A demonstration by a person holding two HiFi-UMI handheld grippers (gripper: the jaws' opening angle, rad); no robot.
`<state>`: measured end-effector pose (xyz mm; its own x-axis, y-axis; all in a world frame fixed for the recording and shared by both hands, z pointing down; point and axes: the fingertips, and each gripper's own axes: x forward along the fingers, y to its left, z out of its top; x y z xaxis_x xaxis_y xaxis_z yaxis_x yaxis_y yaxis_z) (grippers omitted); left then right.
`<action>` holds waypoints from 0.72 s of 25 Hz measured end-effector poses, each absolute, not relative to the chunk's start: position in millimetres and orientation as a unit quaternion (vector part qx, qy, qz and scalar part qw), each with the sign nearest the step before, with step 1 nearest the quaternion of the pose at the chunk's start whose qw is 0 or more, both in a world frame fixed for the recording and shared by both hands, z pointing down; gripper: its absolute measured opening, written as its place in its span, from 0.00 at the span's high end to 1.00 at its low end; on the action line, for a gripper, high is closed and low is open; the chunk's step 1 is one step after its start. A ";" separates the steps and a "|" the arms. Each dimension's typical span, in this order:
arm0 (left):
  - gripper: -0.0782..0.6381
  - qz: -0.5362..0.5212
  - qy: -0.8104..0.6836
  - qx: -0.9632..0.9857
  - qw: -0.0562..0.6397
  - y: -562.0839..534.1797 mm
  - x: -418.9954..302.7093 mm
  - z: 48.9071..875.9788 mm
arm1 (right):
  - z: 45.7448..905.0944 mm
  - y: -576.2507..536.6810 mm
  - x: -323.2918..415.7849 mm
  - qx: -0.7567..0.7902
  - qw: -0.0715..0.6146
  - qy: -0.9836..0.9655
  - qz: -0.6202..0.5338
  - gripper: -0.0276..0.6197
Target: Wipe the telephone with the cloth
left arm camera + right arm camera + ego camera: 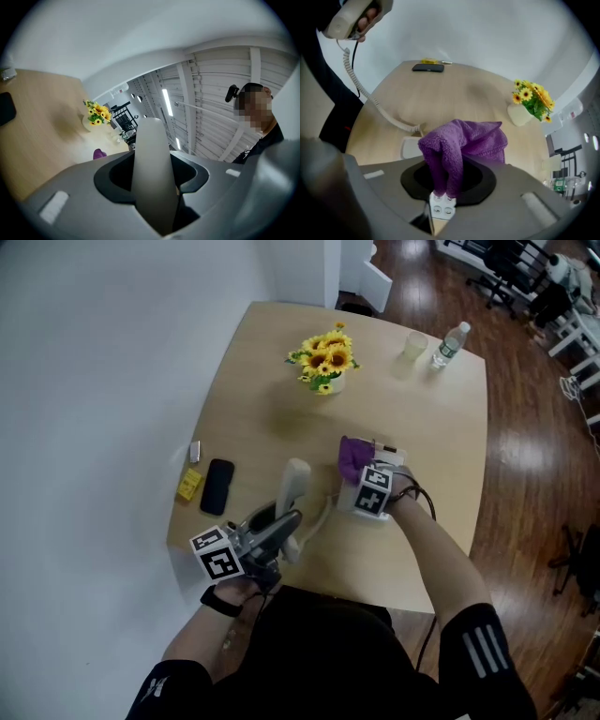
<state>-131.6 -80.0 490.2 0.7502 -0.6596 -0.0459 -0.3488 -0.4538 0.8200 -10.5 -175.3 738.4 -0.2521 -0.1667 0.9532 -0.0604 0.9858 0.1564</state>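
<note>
**While the handset is up, the cloth goes to the keypad**

Since the table (441, 427) has the telephone base (410, 147) at its near edge, we reach it with 2 tools. We judge the handset (152, 173) is held up off the base, cord (370, 101) trailing, to bare the keys (443, 209) for wiping. The left gripper (286, 521) has its jaws nearly together, pinching the handset. The right gripper (445, 187) is clamped on the purple cloth (464, 140), whose end hangs down at the keys.

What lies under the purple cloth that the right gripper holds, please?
A few keypad buttons of the telephone base show just below the purple cloth, with one corner beside it. The rest of the base is covered.
</note>
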 end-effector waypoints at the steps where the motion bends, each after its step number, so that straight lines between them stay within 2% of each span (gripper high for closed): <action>1: 0.60 -0.183 -0.301 0.834 0.424 -81.9 -131.0 488.4 | 741.1 -167.3 -11.2 0.069 0.608 -0.790 -0.048 0.84; 15: 0.60 -0.170 -0.284 0.843 0.423 -81.5 -116.5 486.4 | 775.9 -74.0 -27.2 0.047 0.611 -0.789 -0.055 0.84; 18: 0.60 -0.168 -0.284 0.844 0.423 -79.4 -115.7 487.6 | 776.0 -73.2 -27.9 0.056 0.605 -0.794 -0.022 0.84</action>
<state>-115.7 -79.4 487.6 0.7821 -0.6217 -0.0426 -0.3378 -0.4804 0.8094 -27.9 -73.2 776.0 -0.2604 -0.1166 0.9584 -0.0627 0.9926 0.1037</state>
